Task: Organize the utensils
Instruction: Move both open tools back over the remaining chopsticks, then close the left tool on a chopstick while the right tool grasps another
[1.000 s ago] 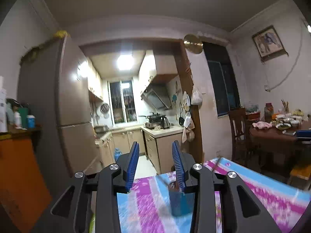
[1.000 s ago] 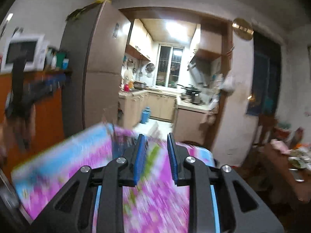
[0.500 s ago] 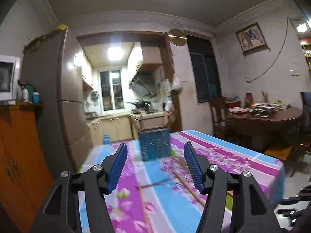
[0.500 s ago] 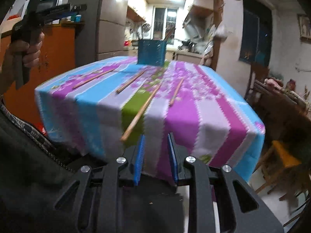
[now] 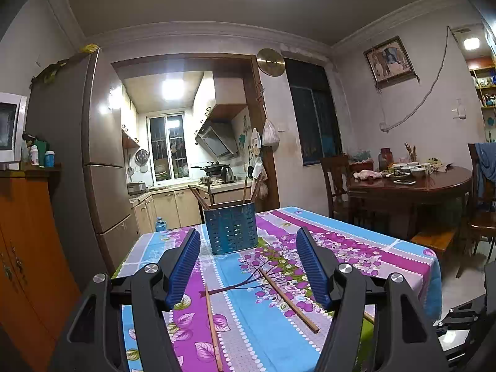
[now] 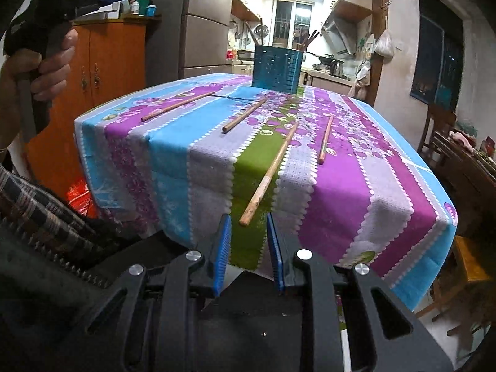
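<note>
Four loose chopsticks lie scattered on the striped tablecloth (image 6: pixel 341 186) and the blue utensil holder (image 5: pixel 231 231) stands upright at the far end with several sticks already in it — so this looks like the reach-for-the-next-stick stage, nothing picked up yet. The left gripper (image 5: pixel 248 269) hangs level over the near part of the table with its jaws wide and empty; they have just been opening, with nothing between them, and two chopsticks (image 5: pixel 290 300) lie on the cloth below and ahead of it. The right gripper (image 6: pixel 246 254) sits low at the table's near edge, jaws narrow with nothing in them, and the long chopstick (image 6: pixel 269 172) whose end pokes out over the edge lies just ahead of its tips. My read: the next move calls for a tilt down and a clean straddle of one thin stick, closing across its width, not along it. Against a second ago, both views have dropped from the kitchen doorway to the table, the blur is gone, and the holder now stands further off from the left jaws.
</note>
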Action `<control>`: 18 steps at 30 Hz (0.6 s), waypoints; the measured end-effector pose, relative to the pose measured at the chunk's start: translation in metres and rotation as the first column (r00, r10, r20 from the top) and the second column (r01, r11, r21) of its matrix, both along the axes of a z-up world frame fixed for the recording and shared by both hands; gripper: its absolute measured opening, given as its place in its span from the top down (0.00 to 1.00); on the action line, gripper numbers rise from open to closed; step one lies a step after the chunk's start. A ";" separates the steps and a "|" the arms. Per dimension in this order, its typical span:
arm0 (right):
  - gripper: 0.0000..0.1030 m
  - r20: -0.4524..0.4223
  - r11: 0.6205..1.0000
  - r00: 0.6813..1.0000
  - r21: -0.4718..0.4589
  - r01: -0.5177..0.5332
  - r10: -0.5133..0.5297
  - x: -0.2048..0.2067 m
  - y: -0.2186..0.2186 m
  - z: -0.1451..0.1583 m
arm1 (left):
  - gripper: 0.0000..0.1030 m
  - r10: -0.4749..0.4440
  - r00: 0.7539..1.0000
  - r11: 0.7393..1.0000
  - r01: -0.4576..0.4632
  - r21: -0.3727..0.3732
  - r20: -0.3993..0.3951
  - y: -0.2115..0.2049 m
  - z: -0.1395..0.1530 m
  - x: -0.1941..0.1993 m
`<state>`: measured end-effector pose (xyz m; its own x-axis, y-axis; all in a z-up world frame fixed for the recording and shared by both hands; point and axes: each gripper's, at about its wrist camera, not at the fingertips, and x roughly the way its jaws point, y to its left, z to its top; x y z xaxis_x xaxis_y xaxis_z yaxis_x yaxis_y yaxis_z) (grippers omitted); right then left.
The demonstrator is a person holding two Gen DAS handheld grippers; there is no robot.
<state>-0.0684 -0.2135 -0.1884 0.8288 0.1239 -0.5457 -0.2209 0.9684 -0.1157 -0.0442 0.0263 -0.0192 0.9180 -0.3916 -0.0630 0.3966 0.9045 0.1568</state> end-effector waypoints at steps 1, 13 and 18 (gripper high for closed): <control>0.83 0.001 1.000 1.000 -0.002 0.003 -0.003 0.000 0.000 0.000 | 0.36 0.000 1.000 1.000 0.000 0.005 0.003 -0.001 0.000 0.000; 0.92 -0.016 0.999 1.000 -0.027 0.023 -0.024 0.003 0.000 -0.002 | 0.36 -0.002 1.000 0.999 0.002 0.042 0.011 -0.005 -0.009 0.007; 0.92 0.006 0.999 1.000 -0.032 0.028 -0.028 0.003 0.000 0.003 | 0.36 0.036 0.999 0.999 -0.035 0.029 -0.021 0.004 -0.012 0.016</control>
